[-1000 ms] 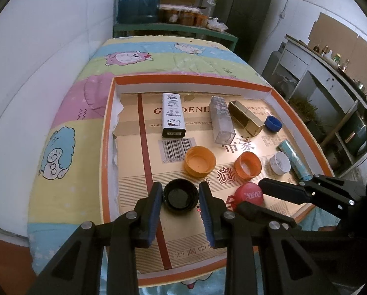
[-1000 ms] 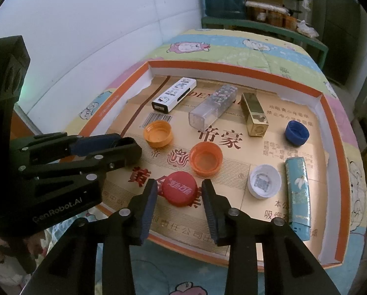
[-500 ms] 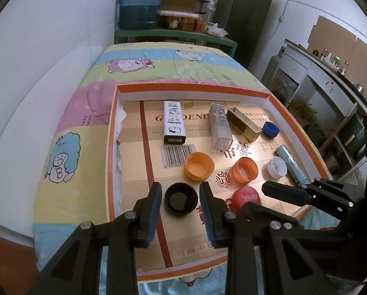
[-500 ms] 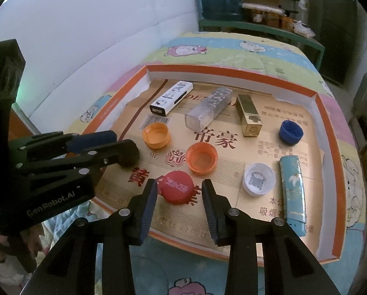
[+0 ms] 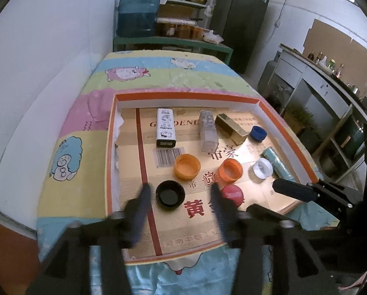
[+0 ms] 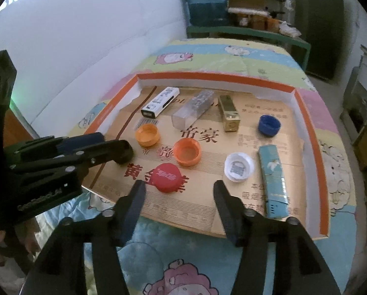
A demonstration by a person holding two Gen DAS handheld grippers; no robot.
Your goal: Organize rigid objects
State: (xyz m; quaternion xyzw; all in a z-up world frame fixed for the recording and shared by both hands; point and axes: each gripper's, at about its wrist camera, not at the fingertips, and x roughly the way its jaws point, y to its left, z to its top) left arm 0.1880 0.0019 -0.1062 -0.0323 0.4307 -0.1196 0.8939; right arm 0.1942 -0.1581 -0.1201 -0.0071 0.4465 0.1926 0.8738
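A shallow cardboard tray with an orange rim (image 5: 183, 97) (image 6: 215, 76) lies on a cartoon quilt. In it lie a black cap (image 5: 170, 194), a red cap (image 5: 231, 193) (image 6: 165, 177), two orange caps (image 5: 187, 166) (image 6: 186, 152), a white cap (image 6: 239, 167), a blue cap (image 6: 269, 125) and several small boxes. My left gripper (image 5: 179, 198) is open, its jaws wide either side of the black cap. My right gripper (image 6: 179, 193) is open just behind the red cap, not touching it.
Boxes in the tray: a white one (image 5: 166, 127), a clear one (image 5: 208, 134), a gold one (image 5: 231, 128), a teal one (image 6: 273, 179). A white wall runs along the left. Shelves with a water jug (image 5: 139, 12) stand beyond the bed.
Both grippers have opened wide and drawn back a little from the tray. The black cap and the red cap stay where they lay.
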